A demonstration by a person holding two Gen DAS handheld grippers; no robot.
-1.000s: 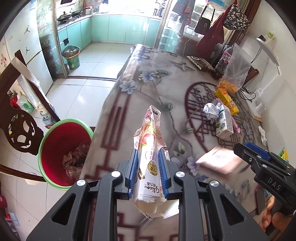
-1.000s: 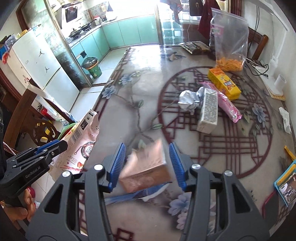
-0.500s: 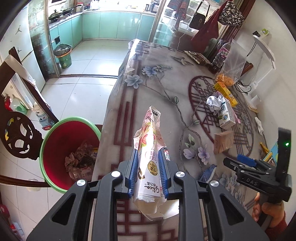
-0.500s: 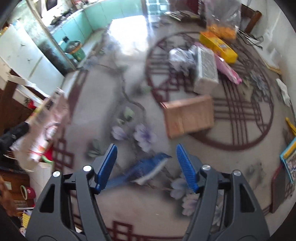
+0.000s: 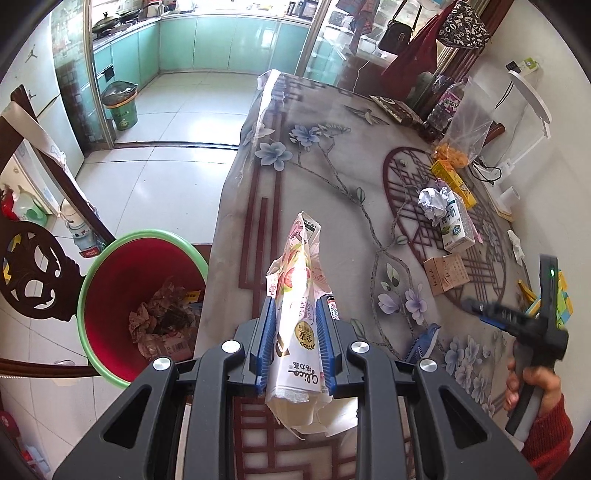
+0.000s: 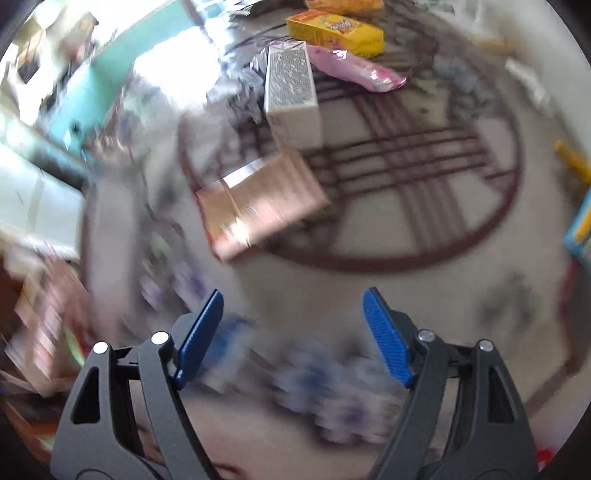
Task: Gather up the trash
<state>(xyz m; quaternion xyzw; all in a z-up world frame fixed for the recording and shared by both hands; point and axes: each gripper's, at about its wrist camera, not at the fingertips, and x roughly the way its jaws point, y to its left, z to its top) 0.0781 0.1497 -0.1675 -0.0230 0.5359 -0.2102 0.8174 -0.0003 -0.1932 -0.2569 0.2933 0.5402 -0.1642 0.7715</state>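
My left gripper (image 5: 294, 317) is shut on a flattened pink-and-white snack box (image 5: 297, 291), held upright over the table's near left edge. A red trash bin with a green rim (image 5: 122, 295), holding crumpled waste, stands on the floor left of it. My right gripper (image 6: 293, 299) is open and empty above the table; it also shows in the left wrist view (image 5: 517, 321). Ahead of it lies a small brown cardboard box (image 6: 258, 199), also in the left wrist view (image 5: 445, 275). Beyond lie a milk carton (image 6: 291, 92), crumpled foil (image 5: 432, 201), a pink wrapper (image 6: 354, 70) and a yellow box (image 6: 336, 31).
The table (image 5: 314, 177) has a floral cloth. A clear bag of orange snacks (image 5: 463, 136) and a white lamp (image 5: 532, 110) stand at its far right. A dark wooden chair (image 5: 33, 266) stands left of the bin. The right wrist view is blurred.
My right gripper let go of the brown box, which now lies on the table, and pulled back with its jaws open wider. My left gripper still holds the snack box.
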